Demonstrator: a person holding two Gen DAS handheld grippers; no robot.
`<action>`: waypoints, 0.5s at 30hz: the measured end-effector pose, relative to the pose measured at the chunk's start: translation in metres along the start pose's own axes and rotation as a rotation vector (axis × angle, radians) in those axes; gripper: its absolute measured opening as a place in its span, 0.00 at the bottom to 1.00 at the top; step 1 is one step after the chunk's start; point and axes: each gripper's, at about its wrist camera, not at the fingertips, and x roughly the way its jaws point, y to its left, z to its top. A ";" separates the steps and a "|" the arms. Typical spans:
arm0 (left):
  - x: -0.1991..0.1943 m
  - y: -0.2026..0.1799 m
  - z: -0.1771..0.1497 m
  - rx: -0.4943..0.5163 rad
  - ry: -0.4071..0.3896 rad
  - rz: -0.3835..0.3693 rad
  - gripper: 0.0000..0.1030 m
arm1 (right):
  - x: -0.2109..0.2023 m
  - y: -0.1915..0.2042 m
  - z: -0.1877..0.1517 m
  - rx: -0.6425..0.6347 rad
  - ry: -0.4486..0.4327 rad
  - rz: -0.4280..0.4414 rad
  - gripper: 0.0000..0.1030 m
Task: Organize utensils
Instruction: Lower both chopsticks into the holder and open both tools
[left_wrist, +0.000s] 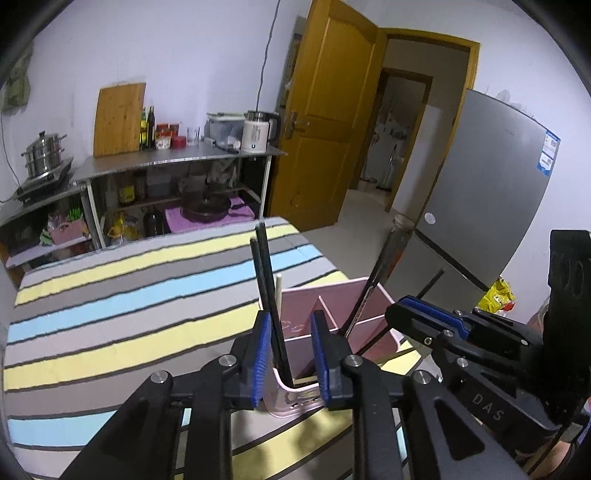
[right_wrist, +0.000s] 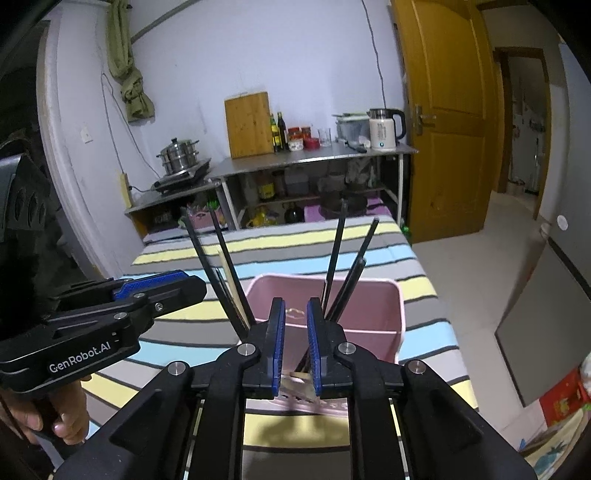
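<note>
Showed the left gripper (left_wrist: 290, 354) with its blue pads (left_wrist: 258, 356) apart and clamped on nothing. Caught a pair of black chopsticks (left_wrist: 267, 288) standing between those pads, just beside the left one and clear of the right, with lower ends down in the near-left compartment of the pink holder (left_wrist: 332, 291). Found a pale stick (left_wrist: 279, 291) upright just behind them.

Showed the right gripper (right_wrist: 295, 343) likewise with fingers narrowly apart, gripping nothing, poised over the near wall of the same holder. Could not tell what the pale, shiny piece low in that gap was. Placed more black chopsticks (right_wrist: 335, 254) leaning rightward in the right-hand compartment, just beyond the right pad. Set the holder on the striped cloth (left_wrist: 110, 295), towards the near right of the table and close to its right edge.

Judged the hazards as follows:
- Risked snagging the freed chopsticks on the left pad during any withdrawal, given how nearly against it they leaned. Could thereby have levered them out or tipped the holder, which looked light.
- Risked nudging the holder towards the table's right edge, with both tools crowding its near wall.
- Risked a clash between the two grippers, held just beside each other over one small container.
- Risked scattering the fanned sticks, which leaned steeply outward and looked loosely seated.
</note>
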 end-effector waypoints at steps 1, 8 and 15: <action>-0.006 -0.001 0.001 0.004 -0.011 0.001 0.23 | -0.004 0.001 0.001 -0.001 -0.010 0.001 0.12; -0.041 -0.004 0.007 0.002 -0.083 -0.003 0.27 | -0.031 0.004 0.008 0.002 -0.066 0.000 0.13; -0.071 -0.008 -0.004 0.004 -0.139 -0.001 0.31 | -0.057 0.010 0.004 0.010 -0.108 0.006 0.13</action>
